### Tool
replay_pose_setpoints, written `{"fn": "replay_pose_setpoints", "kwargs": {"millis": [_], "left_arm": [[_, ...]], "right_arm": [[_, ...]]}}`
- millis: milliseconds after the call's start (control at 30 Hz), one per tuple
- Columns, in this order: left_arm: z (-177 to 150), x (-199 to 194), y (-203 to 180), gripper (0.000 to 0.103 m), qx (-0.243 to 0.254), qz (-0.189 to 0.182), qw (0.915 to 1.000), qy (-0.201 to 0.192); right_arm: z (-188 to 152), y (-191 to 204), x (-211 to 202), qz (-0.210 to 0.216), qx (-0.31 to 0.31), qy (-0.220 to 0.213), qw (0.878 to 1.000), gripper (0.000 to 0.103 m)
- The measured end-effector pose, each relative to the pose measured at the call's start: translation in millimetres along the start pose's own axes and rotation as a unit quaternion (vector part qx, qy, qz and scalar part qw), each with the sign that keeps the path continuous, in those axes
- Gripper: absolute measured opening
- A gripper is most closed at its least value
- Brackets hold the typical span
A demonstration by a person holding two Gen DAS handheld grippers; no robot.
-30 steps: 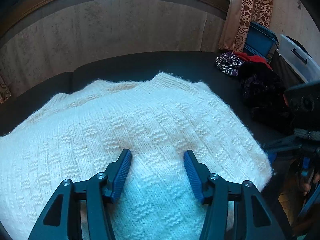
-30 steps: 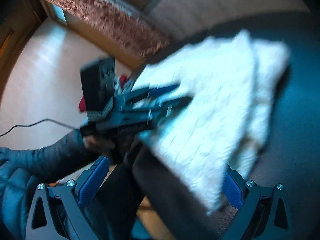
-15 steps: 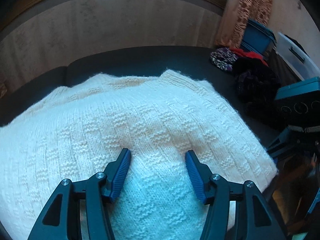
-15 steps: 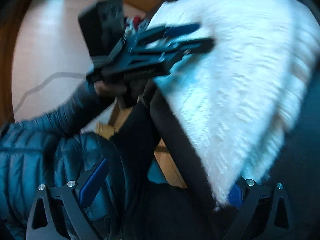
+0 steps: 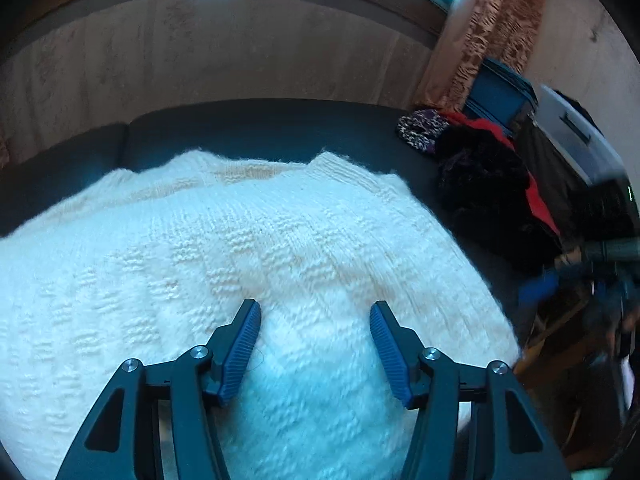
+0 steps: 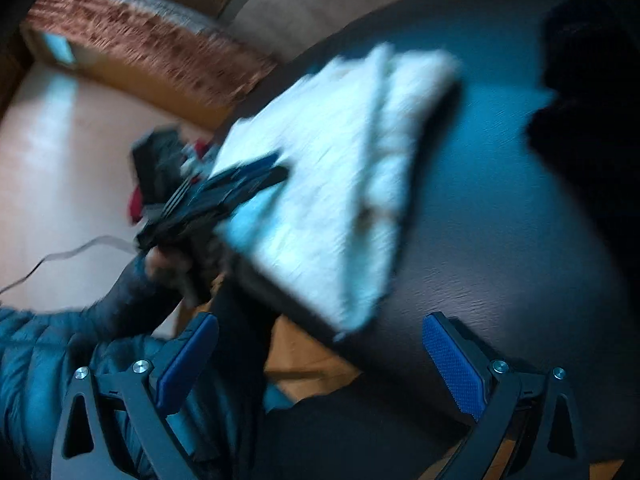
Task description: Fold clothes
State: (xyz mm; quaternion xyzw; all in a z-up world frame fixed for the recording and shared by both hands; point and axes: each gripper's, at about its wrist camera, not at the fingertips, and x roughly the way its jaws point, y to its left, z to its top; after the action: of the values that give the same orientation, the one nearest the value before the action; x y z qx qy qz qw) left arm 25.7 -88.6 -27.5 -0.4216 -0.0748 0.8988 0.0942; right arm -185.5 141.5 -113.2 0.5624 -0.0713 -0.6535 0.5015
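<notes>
A white knitted sweater (image 5: 256,264) lies spread on a dark cushioned surface (image 5: 256,128), its neckline at the far side. My left gripper (image 5: 316,320) hovers just over the sweater's near part, open, with nothing pinched between its blue pads. In the right wrist view the same sweater (image 6: 336,152) looks folded over on itself, and the left gripper (image 6: 280,166) reaches onto its left edge from a hand in a dark sleeve. My right gripper (image 6: 320,356) stands wide open off the sweater's near corner, holding nothing. It is a blue blur (image 5: 544,286) in the left wrist view.
A heap of black, red and patterned clothes (image 5: 484,184) lies at the right end of the dark surface, with blue and grey storage boxes (image 5: 572,132) behind it. Dark clothing (image 6: 588,92) fills the upper right of the right wrist view. A padded blue jacket (image 6: 48,344) is low left.
The right gripper has swung clear of the sweater's edge, which was against its right finger before. In the left wrist view it dropped lower at the right edge. The left gripper stayed open over the sweater.
</notes>
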Motion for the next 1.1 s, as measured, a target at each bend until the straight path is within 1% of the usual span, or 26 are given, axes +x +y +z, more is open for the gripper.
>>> {"fn": "replay_pose_setpoints", "kwargs": {"millis": [67,100,133,200,267,333,400,433,500,533,600,633,667,700,800,867,933,1033,1100], "left_arm": [[-4.6,-14.6,2.7,0.058,0.008,0.002,0.9999,-0.007],[-8.4,-23.4,7.8,0.058,0.005,0.008,0.9999,-0.012],[-11.2,-30.9,13.5,0.058,-0.002,0.015,0.9998,-0.016],[-17.6,-46.5,32.7,0.058,-0.037,0.03,0.9986,-0.022],[-30.1,-66.5,56.6,0.058,-0.077,0.05,0.9953,-0.031],[-45.0,-88.8,79.6,0.058,-0.108,0.082,0.9899,-0.043],[-59.5,-111.2,102.2,0.058,-0.135,0.112,0.983,-0.053],[-66.1,-120.9,111.1,0.058,-0.145,0.125,0.98,-0.056],[-81.8,-142.0,130.0,0.058,-0.164,0.155,0.9723,-0.061],[-90.5,-152.6,139.7,0.058,-0.174,0.167,0.9686,-0.063],[-110.3,-173.6,159.6,0.058,-0.195,0.18,0.962,-0.064],[-120.2,-184.1,169.6,0.058,-0.206,0.187,0.9584,-0.064],[-129.5,-192.6,178.3,0.058,-0.217,0.191,0.9552,-0.064],[-137.6,-196.6,184.1,0.058,-0.225,0.191,0.9534,-0.062],[-158.1,-199.7,195.5,0.058,-0.24,0.179,0.9529,-0.05],[-163.0,-195.5,196.4,0.058,-0.239,0.15,0.9582,-0.046],[-162.8,-190.6,196.2,0.058,-0.239,0.112,0.9633,-0.049],[-156.2,-180.0,192.1,0.059,-0.227,0.053,0.971,-0.052],[-151.6,-171.8,189.8,0.058,-0.215,0.025,0.975,-0.048]], "right_arm": [[15.1,2.1,-12.3,-0.01,-0.001,-0.052,0.999,0.103],[24.9,4.9,-17.9,-0.006,-0.002,-0.08,0.997,0.103],[34.6,10.5,-21.7,0.006,-0.005,-0.109,0.994,0.103],[56.1,27.1,-22.4,0.033,-0.017,-0.168,0.985,0.103],[78.1,53.9,-6.3,0.052,-0.039,-0.203,0.977,0.103],[94.2,72.5,16.7,0.063,-0.058,-0.216,0.973,0.103],[108.3,93.1,54.5,0.065,-0.069,-0.204,0.974,0.103],[117.5,99.6,74.5,0.063,-0.074,-0.189,0.977,0.103],[134.8,113.8,121.9,0.007,-0.113,-0.141,0.983,0.103],[135.3,120.3,138.6,-0.02,-0.129,-0.124,0.984,0.103],[137.7,127.2,169.7,-0.074,-0.156,-0.1,0.98,0.103],[139.0,130.5,185.3,-0.101,-0.169,-0.087,0.976,0.103],[138.1,126.7,195.1,-0.127,-0.179,-0.084,0.972,0.103],[135.6,120.4,198.4,-0.14,-0.187,-0.085,0.969,0.103],[128.0,104.4,202.9,-0.171,-0.215,-0.084,0.958,0.103],[126.6,103.4,201.3,-0.182,-0.237,-0.078,0.951,0.103],[126.5,97.8,199.2,-0.179,-0.254,-0.071,0.948,0.103],[128.8,85.0,191.7,-0.158,-0.258,-0.068,0.951,0.103],[129.9,77.9,184.5,-0.138,-0.248,-0.074,0.956,0.103]]}}
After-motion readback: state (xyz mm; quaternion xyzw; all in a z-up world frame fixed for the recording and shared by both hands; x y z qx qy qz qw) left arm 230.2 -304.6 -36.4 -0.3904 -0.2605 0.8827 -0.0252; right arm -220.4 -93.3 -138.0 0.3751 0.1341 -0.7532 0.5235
